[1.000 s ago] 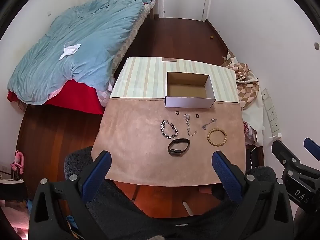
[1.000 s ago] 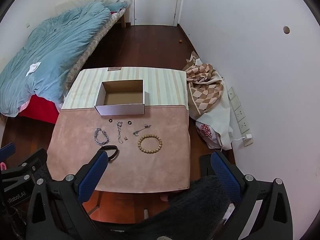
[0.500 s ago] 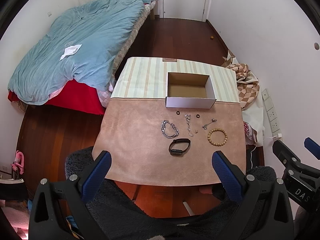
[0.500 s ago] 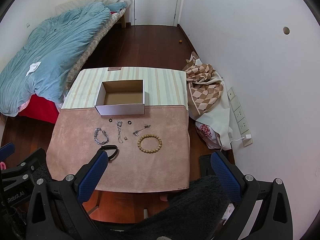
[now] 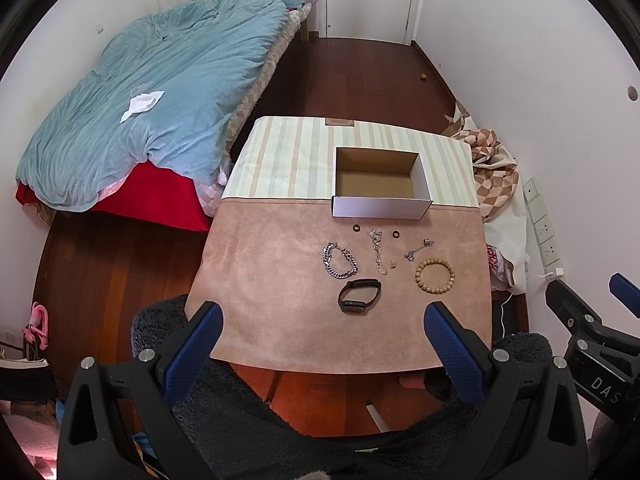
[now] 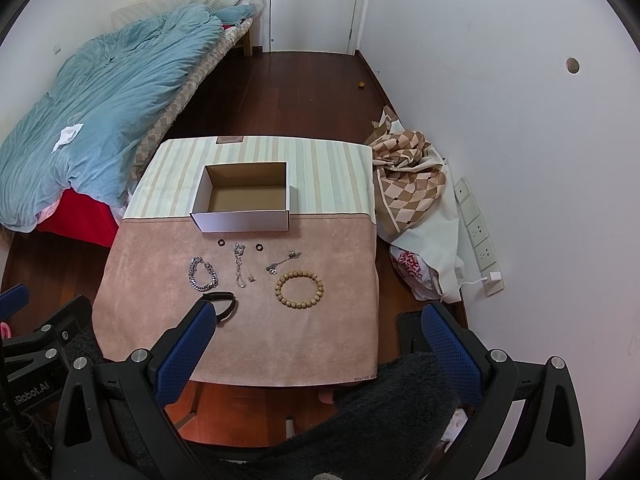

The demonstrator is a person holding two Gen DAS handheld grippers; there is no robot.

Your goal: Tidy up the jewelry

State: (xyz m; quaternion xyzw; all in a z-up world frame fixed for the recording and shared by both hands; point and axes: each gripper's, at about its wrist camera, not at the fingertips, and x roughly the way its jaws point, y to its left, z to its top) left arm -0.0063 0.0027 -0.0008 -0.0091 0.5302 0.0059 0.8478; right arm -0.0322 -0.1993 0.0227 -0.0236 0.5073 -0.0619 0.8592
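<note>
Here, both handheld grippers hang high above the near edge of the low table [image 5: 280, 320], each with its blue-padded jaws spread wide apart and nothing between them: the left gripper [image 5: 322, 326] sits over the table's front edge, and the right gripper [image 6: 318, 326] beside it on the wall side. The table wears a pinkish-brown suede-like mat [image 6: 160, 320] on its near half and a pale striped cloth [image 6: 328, 176] on its far half. An open white cardboard box with a bare brown inside [image 5: 380, 204] stands where the two cloths meet. All the jewelry lies on the mat just in front of the box: two small dark rings [image 5: 356, 227] [image 5: 395, 235], a thin silver chain [image 5: 378, 252] between them, a small silver charm piece [image 5: 418, 249], a chunky silver link bracelet [image 5: 340, 261], a round wooden bead bracelet [image 5: 435, 275], and nearest the grippers a black band watch [image 5: 359, 295]. In the right wrist view, that watch is partly hidden behind one blue finger [image 6: 186, 350]. A bed with a rumpled blue quilt [image 5: 152, 92] runs along the left, and a checked brown cloth [image 6: 408, 176] is heaped against the right wall.
</note>
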